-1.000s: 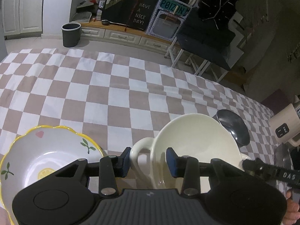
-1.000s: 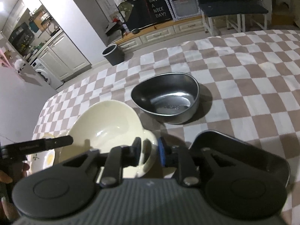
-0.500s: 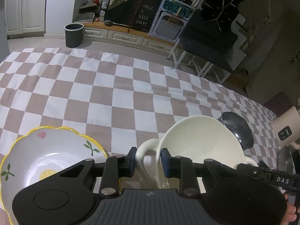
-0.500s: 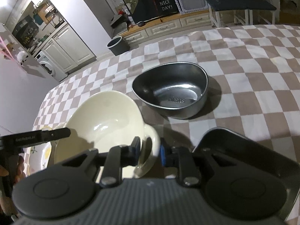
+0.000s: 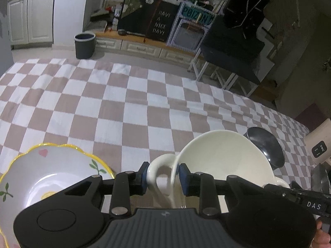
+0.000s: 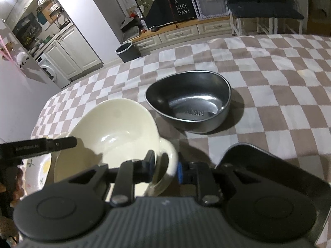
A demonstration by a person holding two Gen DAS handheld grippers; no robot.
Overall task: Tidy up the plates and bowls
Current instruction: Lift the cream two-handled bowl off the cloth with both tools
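A cream bowl [image 5: 223,157] with two loop handles is held between both grippers above the checkered tablecloth [image 5: 124,107]. My left gripper [image 5: 164,175] is shut on its left handle. My right gripper [image 6: 165,164] is shut on its right handle; the cream bowl [image 6: 115,128] fills the left of the right wrist view. A white flower-rimmed bowl with a yellow edge [image 5: 47,171] sits to the left, below my left gripper. A steel bowl [image 6: 190,105] stands on the cloth beyond my right gripper and shows at the right of the left wrist view [image 5: 266,146].
A dark square metal tray [image 6: 269,165] lies under the right side of my right gripper. A white appliance [image 5: 319,146] stands at the table's right edge. Beyond the far edge are a bin [image 5: 85,45], drawers and a dark chair [image 5: 231,47].
My left gripper closed from open onto the bowl's left handle. The cream bowl has lifted and tilted slightly between the two grippers. The right gripper stayed shut on its handle.
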